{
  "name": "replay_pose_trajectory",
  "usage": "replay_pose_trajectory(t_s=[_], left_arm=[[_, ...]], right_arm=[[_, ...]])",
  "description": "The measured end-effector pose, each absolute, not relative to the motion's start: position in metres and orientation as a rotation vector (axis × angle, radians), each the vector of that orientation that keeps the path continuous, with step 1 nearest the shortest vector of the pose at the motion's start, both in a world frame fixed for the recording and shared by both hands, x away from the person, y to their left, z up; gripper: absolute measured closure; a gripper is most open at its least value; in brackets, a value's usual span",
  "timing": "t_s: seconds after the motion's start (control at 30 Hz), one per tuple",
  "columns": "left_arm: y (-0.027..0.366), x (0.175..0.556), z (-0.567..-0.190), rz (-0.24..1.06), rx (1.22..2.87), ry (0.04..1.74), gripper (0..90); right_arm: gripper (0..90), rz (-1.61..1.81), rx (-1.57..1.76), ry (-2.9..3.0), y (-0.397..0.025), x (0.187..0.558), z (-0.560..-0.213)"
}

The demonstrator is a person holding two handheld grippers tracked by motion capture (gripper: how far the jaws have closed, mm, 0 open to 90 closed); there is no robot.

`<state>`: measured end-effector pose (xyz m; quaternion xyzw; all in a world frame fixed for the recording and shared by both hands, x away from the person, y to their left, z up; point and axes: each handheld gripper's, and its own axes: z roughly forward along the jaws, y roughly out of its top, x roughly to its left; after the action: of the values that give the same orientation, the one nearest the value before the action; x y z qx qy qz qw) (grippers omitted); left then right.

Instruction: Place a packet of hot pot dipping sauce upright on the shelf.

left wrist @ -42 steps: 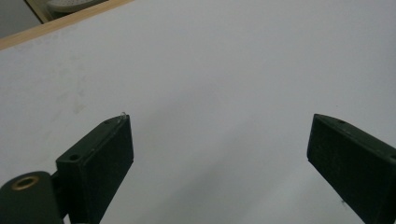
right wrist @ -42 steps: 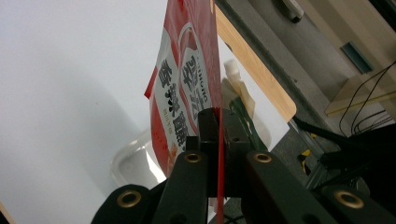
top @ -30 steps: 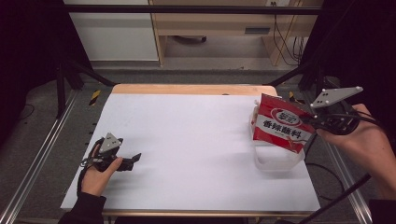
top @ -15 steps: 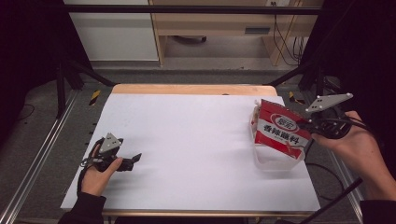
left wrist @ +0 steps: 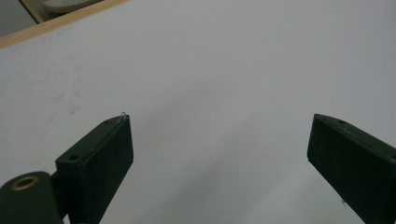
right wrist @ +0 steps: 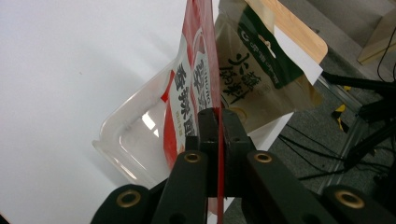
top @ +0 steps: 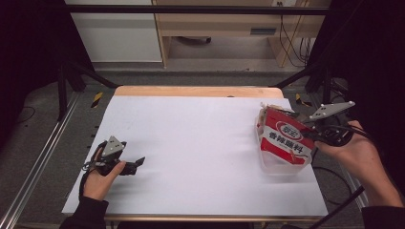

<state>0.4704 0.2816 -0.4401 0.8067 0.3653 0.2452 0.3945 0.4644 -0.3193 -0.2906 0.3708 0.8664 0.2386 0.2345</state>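
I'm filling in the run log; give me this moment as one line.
right gripper: shut on red snack bag | bag: upright over clear tray | brown bag: behind it | left gripper: open, above white table

Beyond the white table (top: 200, 143) stand a wooden desk (top: 215, 24) and grey floor (top: 47, 124).

Both grippers are black. The left gripper (top: 138, 162) carries a grey three-cornered plate on top, and so does the right gripper (top: 310, 135). Their jaws are flat black blocks with small screw holes and brass-ringed pivots. Thin black cables trail from each. The person wears dark long sleeves (top: 86, 214).
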Motion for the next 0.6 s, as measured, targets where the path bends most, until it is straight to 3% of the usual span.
replay_pose_trajectory(t_s=[0.6], left_arm=[[0.281, 0.47, -0.441, 0.624, 2.053, 0.928, 7.0]], right_arm=[[85.2, 0.623, 1.119, 2.343, -0.343, 0.467, -0.304]])
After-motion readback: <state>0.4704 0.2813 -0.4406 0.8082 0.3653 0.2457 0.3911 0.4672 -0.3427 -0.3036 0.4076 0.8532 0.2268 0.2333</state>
